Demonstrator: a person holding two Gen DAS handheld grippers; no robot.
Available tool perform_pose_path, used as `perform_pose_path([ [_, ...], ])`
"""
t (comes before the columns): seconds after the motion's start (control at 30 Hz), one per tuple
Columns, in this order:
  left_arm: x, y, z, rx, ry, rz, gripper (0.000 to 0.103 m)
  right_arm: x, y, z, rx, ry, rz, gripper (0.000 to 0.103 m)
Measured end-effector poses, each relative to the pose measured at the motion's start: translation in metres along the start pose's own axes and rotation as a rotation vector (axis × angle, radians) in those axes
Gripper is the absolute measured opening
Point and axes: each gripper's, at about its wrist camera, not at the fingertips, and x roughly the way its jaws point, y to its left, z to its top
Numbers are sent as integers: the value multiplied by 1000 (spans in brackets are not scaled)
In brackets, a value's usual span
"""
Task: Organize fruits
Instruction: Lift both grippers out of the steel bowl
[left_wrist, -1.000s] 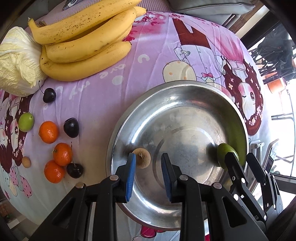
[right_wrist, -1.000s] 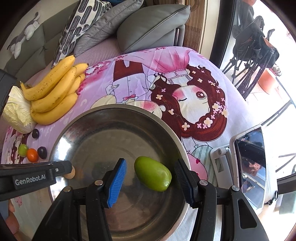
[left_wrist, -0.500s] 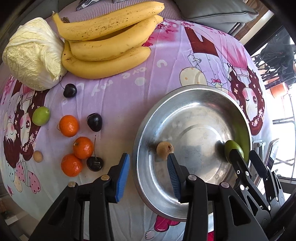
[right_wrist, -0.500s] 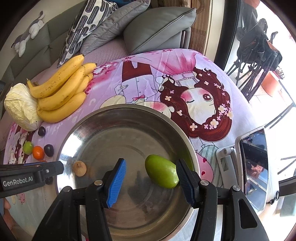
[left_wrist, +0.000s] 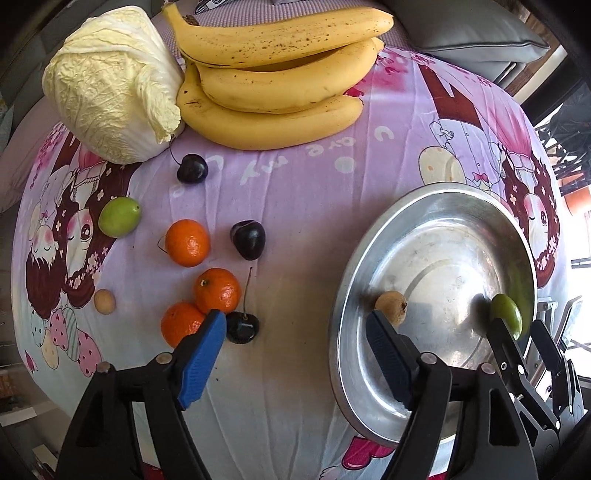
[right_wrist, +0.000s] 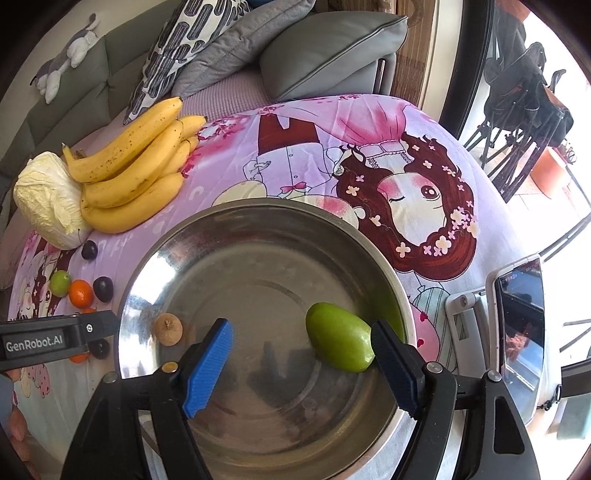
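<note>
- Left wrist view: the left gripper (left_wrist: 295, 332) is spread wide and empty over the desk (left_wrist: 295, 192), between the tangerines (left_wrist: 201, 295) and the steel bowl (left_wrist: 436, 258), which holds a brown longan (left_wrist: 390, 302).
- Right wrist view: the right gripper (right_wrist: 301, 343) is spread above the bowl; the green fruit (right_wrist: 340, 336) lies inside, seemingly touching one finger (right_wrist: 391, 362).

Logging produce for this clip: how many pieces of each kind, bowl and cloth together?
Bananas: 4
Tangerines: 3
Dark cherries: 3
Green fruits: 2
Small brown fruits: 2
Napa cabbage: 1
Total: 15
</note>
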Motion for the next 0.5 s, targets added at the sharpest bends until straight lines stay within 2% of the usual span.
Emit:
perform_pose_path([
  [0.13,0,3,-1,-6,-10,11,84,2,1,-1,-3,2,9,82],
  [0.27,1,7,-3,-17,-9,17,92,2,2,-1,-6,1,9,82],
  [0.43,6,10,-4,-24,4,19,93,4,4,-1,-8,2,12,84],
  [0.5,9,13,-4,-27,9,22,93,4,5,-1,-11,2,13,101],
])
